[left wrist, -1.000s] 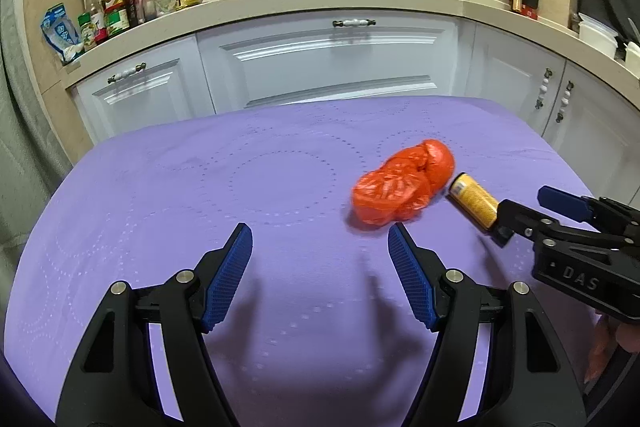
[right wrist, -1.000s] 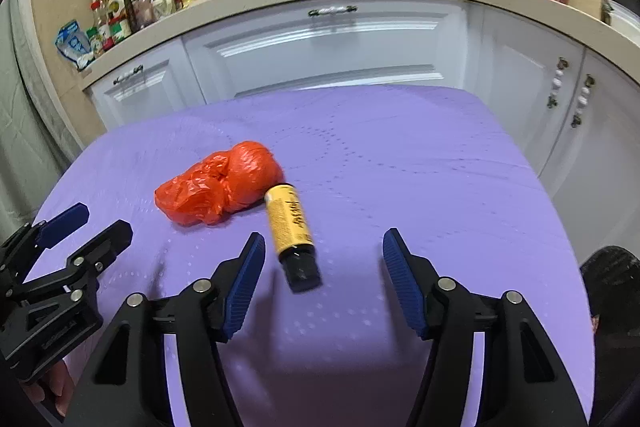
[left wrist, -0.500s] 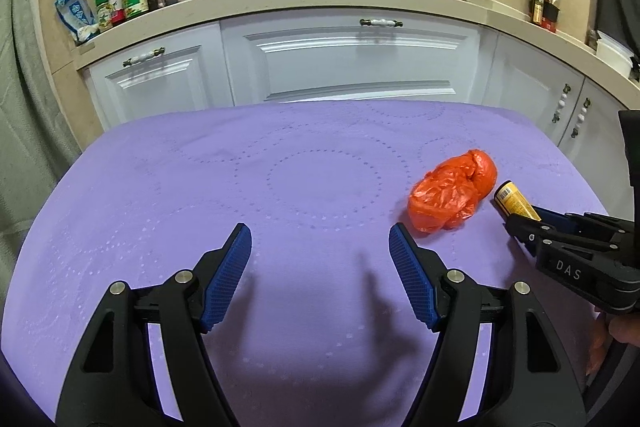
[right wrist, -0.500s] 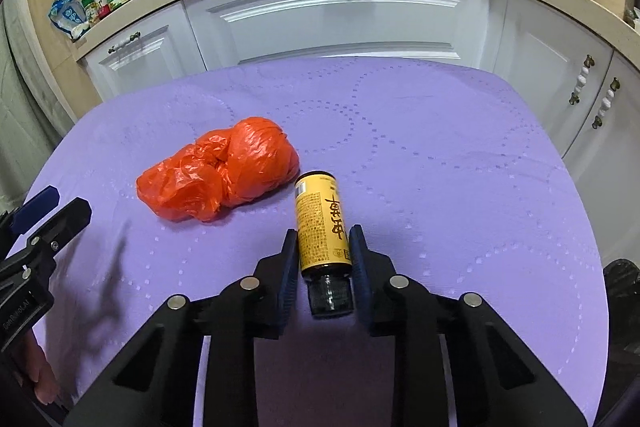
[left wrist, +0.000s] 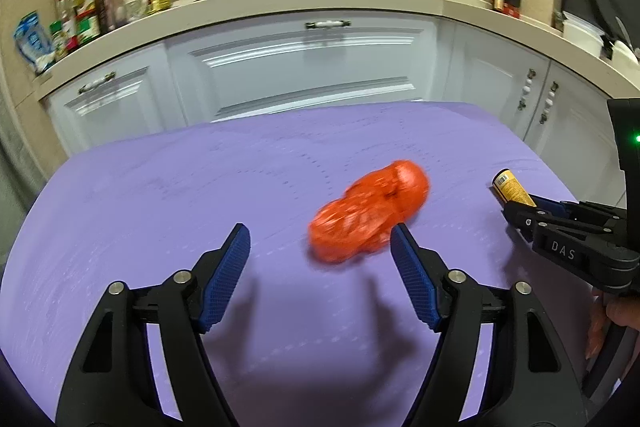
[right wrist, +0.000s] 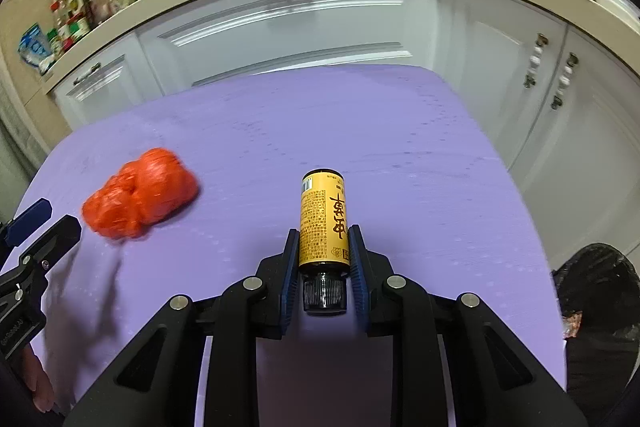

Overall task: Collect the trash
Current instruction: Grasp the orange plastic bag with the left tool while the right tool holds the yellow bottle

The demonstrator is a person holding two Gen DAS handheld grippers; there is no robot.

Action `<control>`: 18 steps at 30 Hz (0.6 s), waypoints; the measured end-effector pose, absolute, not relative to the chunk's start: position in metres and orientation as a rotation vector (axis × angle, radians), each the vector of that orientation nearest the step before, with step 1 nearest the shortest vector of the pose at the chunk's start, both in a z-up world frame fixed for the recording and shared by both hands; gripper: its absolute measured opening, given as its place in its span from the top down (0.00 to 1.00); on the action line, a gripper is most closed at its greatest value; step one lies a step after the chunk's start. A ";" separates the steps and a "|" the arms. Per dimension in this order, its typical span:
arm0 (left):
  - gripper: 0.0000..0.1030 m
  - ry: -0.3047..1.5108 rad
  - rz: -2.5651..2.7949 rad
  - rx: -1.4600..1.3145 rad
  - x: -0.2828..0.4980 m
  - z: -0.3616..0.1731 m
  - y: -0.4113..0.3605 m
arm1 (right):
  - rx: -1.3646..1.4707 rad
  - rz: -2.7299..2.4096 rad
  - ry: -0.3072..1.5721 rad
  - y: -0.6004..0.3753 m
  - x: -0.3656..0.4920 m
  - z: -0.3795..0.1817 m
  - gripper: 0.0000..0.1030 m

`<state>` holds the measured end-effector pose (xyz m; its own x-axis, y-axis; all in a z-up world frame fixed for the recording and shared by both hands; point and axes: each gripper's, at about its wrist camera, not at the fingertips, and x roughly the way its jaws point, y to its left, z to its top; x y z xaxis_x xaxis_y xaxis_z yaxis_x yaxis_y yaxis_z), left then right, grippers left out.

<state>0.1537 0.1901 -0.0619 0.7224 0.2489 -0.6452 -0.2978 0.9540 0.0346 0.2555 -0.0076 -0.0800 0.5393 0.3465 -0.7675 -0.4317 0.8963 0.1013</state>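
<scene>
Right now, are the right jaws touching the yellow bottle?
Touching. The right wrist view shows the right gripper with its jaws pressed against both sides of the yellow bottle, just above its black cap.

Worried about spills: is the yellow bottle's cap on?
On. The yellow bottle shows a black ribbed cap, gripped by the right gripper.

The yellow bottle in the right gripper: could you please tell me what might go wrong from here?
The right gripper pinches the yellow bottle low, near its black cap, so the long body could pivot or slip out. The left gripper, jaws open, sits close to the red bag and might nudge that light bag across the purple cloth.
</scene>
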 end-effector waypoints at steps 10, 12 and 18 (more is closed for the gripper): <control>0.26 0.769 0.271 -0.049 0.193 -0.078 0.177 | -0.073 0.470 0.893 -0.022 0.262 -0.082 0.76; 0.33 0.777 0.268 -0.054 0.195 -0.080 0.177 | -0.069 0.475 0.896 -0.022 0.263 -0.082 0.76; 0.79 0.810 0.235 -0.047 0.197 -0.086 0.175 | -0.064 0.481 0.899 -0.023 0.264 -0.083 0.76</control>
